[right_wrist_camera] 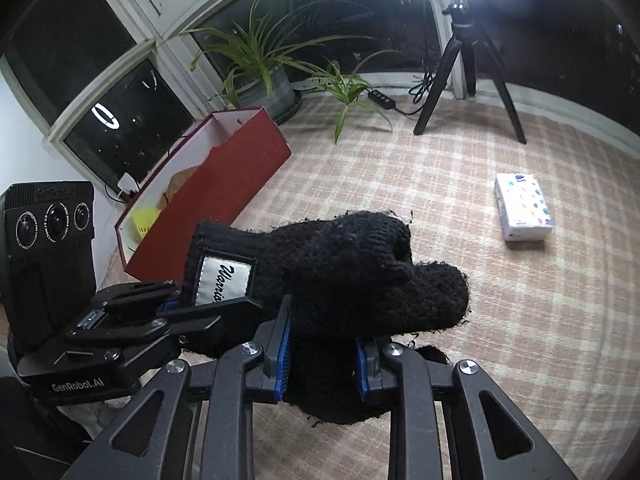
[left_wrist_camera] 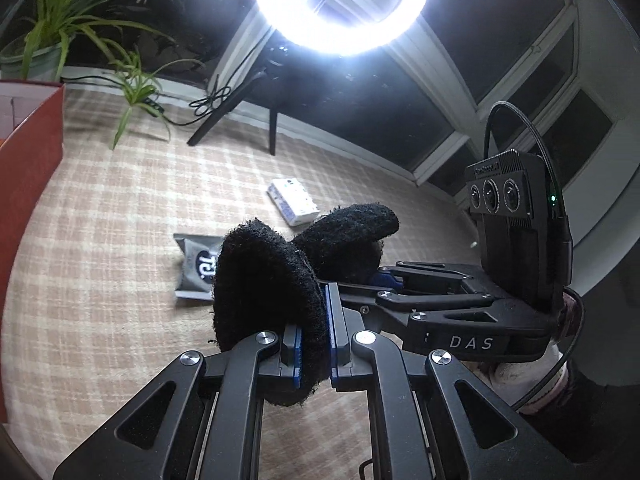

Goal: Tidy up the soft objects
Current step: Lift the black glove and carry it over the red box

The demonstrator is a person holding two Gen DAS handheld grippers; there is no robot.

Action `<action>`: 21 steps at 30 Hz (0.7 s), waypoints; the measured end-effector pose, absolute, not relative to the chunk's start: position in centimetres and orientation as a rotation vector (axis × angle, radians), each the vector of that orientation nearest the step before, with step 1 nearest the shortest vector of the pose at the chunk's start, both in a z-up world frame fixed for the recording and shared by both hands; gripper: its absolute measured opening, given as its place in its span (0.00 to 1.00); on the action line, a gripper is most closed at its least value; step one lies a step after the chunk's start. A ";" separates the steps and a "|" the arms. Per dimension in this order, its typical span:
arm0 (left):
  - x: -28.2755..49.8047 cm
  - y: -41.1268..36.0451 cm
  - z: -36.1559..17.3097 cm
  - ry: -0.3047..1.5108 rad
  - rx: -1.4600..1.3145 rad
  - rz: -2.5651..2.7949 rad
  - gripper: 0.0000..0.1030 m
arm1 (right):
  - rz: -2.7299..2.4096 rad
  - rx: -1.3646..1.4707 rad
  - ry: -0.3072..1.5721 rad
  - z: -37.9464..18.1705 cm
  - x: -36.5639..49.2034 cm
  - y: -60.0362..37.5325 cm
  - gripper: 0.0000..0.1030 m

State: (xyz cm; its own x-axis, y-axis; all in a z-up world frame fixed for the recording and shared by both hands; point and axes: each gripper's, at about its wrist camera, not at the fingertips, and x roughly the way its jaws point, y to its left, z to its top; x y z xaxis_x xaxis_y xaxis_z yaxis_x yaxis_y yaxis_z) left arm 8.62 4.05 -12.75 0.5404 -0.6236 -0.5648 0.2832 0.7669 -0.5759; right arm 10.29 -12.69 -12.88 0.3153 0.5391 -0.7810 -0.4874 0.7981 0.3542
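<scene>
A black knitted glove (left_wrist_camera: 264, 292) with a white label (right_wrist_camera: 224, 282) hangs above a checked cloth, held by both grippers at once. My left gripper (left_wrist_camera: 314, 344) is shut on one end of the glove; it also shows at the left of the right wrist view (right_wrist_camera: 188, 304). My right gripper (right_wrist_camera: 322, 350) is shut on the other end (right_wrist_camera: 360, 276); it also shows at the right of the left wrist view (left_wrist_camera: 376, 276). A grey packet (left_wrist_camera: 196, 266) lies on the cloth behind the glove. A white tissue pack (right_wrist_camera: 522, 206) lies further off, also in the left wrist view (left_wrist_camera: 294, 200).
An open red box (right_wrist_camera: 224, 184) with a yellow item (right_wrist_camera: 145, 220) inside stands at the left by the window. Potted plants (right_wrist_camera: 260, 68) stand behind it. A tripod (right_wrist_camera: 468, 68) with a bright ring light (left_wrist_camera: 340, 4) stands at the cloth's far edge, with a cable and switch.
</scene>
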 end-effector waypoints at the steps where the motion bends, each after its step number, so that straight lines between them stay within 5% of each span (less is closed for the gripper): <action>1: 8.7 4.0 -12.6 0.838 -0.451 -0.566 0.07 | 0.676 0.055 1.044 -12.5 10.2 -12.8 0.22; 21: 7.8 11.1 -1.8 0.581 -0.350 -0.448 0.07 | 0.853 -0.082 0.787 -0.4 11.7 -2.5 0.22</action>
